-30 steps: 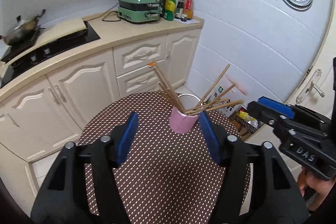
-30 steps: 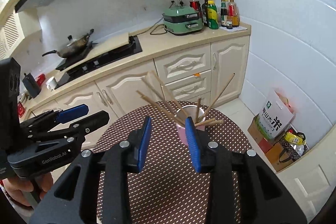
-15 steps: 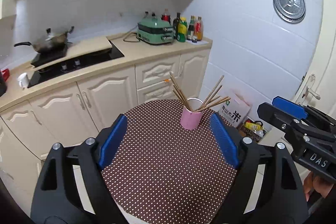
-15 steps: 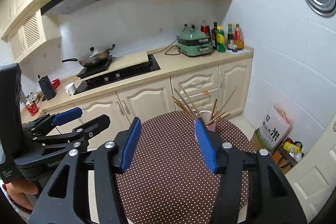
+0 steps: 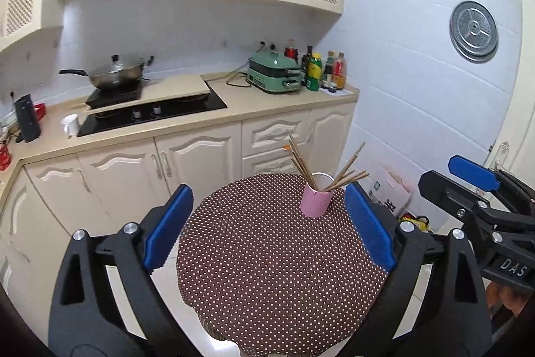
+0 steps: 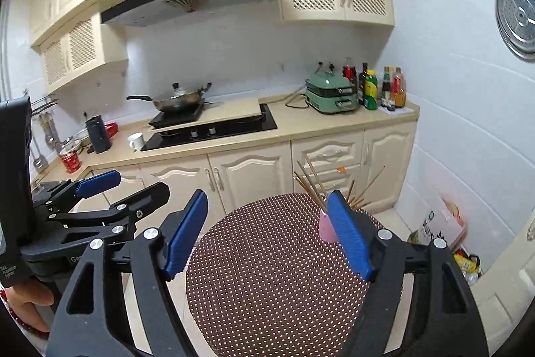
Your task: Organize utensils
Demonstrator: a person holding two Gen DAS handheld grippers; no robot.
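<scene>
Chopsticks in pink cup, beyond both hand-held grippers, jaws just spread, empty

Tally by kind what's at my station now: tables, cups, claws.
Round brown dotted table: 1
Pink cylindrical cup holding wooden chopsticks: 1
Empty claws, jaws just opening, left claw and right claw: 2
Total: 4

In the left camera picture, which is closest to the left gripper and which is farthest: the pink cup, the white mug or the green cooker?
From the left gripper:
1. Pink cup, on the dotted table just ahead, toward the right finger.
2. White mug, on the counter, far left by the stove.
3. Green cooker, at the back of the counter, by the bottles.
</scene>
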